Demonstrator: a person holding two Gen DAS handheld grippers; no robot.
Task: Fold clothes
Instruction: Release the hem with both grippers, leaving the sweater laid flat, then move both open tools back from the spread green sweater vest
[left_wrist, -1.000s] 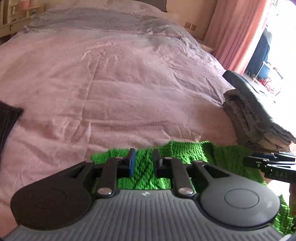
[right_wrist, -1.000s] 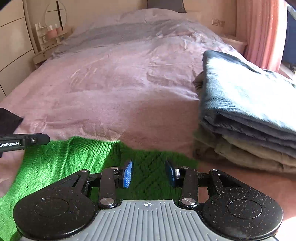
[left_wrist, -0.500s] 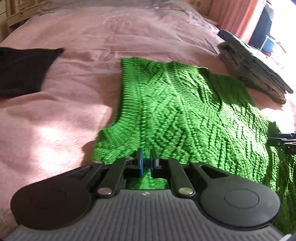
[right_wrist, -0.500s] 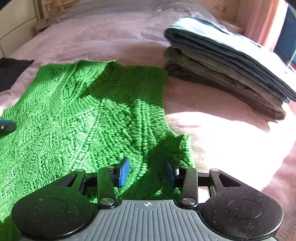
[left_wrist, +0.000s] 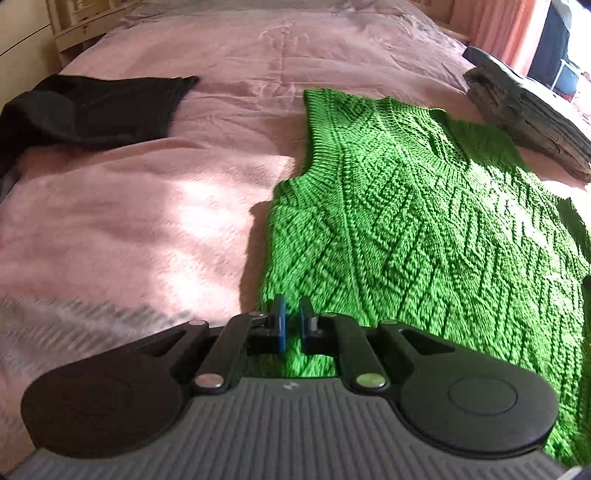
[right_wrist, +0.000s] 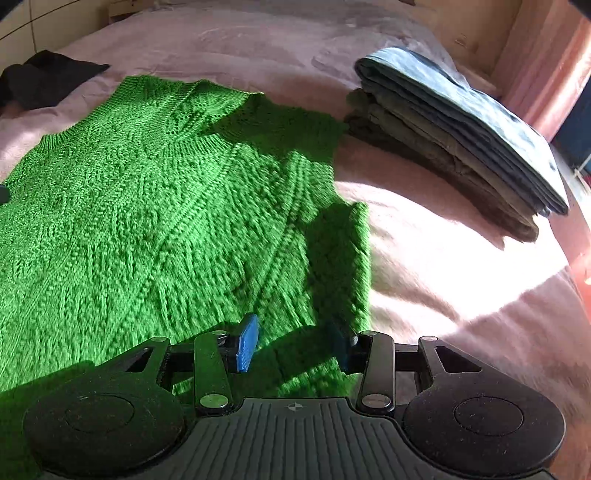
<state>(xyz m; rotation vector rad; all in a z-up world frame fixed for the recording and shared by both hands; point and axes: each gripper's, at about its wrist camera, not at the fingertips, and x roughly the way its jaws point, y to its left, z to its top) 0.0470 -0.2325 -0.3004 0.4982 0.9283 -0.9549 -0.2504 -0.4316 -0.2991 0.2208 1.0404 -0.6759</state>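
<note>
A pink bed (left_wrist: 155, 192) fills both views, sunlit in patches. My green knit sweater (left_wrist: 424, 221) lies spread flat across it, neck end away from me, I judge so that I can fold it from the near hem. My left tongs (left_wrist: 291, 325) are nearly closed, a narrow gap left between the pads, low over the near left edge; whether they pinch any knit I cannot tell. My right tongs (right_wrist: 293, 345) stand released above the near right edge, grasping nothing. A folded stack (right_wrist: 454, 140) waits to the right, a black garment (left_wrist: 88, 107) lies far left. The hem itself is hidden beneath both tongs.
</note>
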